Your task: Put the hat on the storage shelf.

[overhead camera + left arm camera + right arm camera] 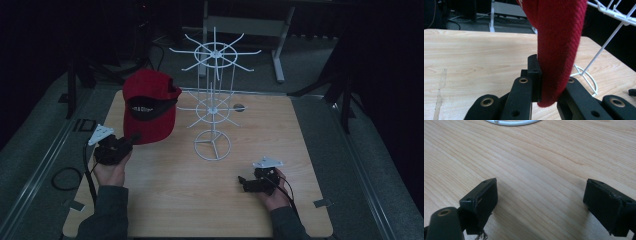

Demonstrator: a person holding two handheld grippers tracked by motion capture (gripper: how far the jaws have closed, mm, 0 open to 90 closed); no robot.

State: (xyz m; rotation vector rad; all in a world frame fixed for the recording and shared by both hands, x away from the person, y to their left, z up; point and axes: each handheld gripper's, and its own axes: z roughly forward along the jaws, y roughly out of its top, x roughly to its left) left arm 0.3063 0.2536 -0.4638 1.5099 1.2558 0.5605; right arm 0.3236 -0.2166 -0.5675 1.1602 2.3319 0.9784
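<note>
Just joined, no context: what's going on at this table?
A person works with a claw in each hand. The left claw is shut on the brim edge of a red cap, holding it up beside a white wire hat rack on the wooden table. The right claw is open with nothing between its jaws, low over the table near the rack's ring base. The cap is not on a hook yet.

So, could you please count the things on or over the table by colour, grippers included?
Red: 1, the cap, held by the left gripper
White: 1, the wire rack
Black: 2, the left gripper and the right gripper, its jaws open
Total: 4
</note>
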